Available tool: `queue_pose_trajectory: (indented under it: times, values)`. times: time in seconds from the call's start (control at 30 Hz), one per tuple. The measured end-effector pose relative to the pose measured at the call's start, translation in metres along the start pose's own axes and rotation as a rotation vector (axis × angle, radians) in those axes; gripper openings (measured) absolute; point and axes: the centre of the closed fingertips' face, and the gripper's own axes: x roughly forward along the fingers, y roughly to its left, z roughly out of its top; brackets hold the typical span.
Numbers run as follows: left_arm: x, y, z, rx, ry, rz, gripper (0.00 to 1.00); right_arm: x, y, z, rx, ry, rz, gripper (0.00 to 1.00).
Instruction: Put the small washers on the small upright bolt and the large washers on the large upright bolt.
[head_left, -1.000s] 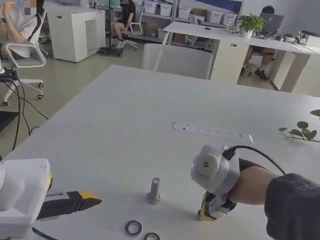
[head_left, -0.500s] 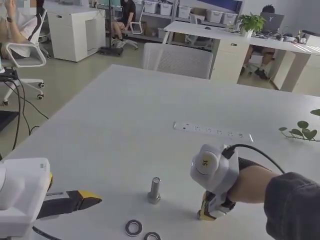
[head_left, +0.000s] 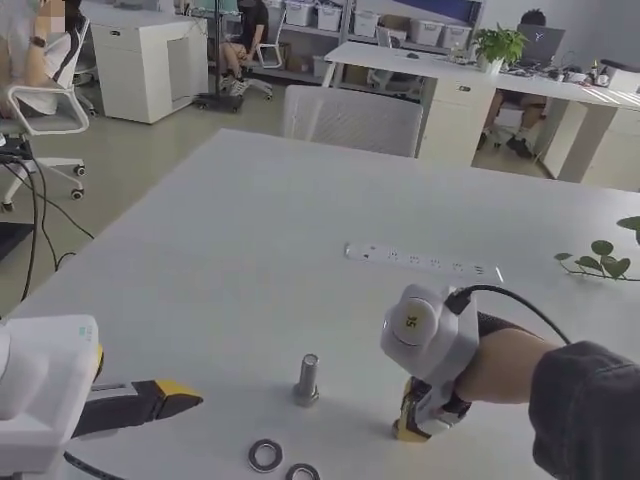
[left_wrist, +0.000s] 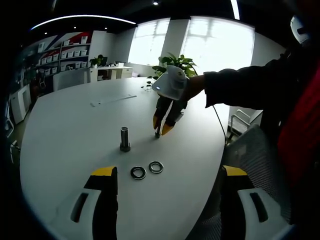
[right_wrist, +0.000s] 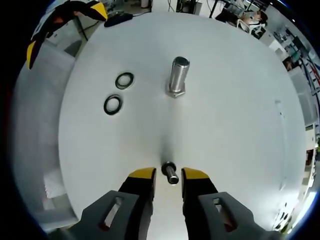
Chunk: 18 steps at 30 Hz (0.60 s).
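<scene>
1. Your right tool (right_wrist: 168, 175) points down at the surface (head_left: 300, 230), with its jaws drawn in close on either side of the small bolt (right_wrist: 170, 172). A sliver of white shows on one side, so I cannot tell whether you are pinching the bolt or only bracketing it. The posture reads as steadying the bolt upright so it can take a washer.
2. The small bolt appears to stand on its head with the shank rising toward your tool. It is at the near edge of the surface, to the right of the large bolt (head_left: 308, 380). It is short, thin, dull metal, and carries no washer.
3. Your left tool (left_wrist: 169, 170) hangs low at the near left with its jaws spread wide and nothing between them. It is aimed toward the washers, so you look placed to make the first pick.
4. The large bolt stands upright on its hex head, well apart from both tools. It is thick, bright steel, and it is bare too.
5. The two washers (right_wrist: 124, 80) lie flat, just beside each other but not touching. They are nearer to you than the large bolt and slightly to its left. They are metal rings with dark centres and look much alike in size, so I cannot tell which bolt they belong on.
</scene>
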Motion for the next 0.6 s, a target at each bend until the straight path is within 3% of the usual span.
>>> queue_pose_trajectory:
  times: [0.6]
  values:
    - [0.001,-0.003,0.001,0.008,0.002,-0.007,0.84,-0.015,-0.003,0.001,0.019,-0.037,-0.023,0.29]
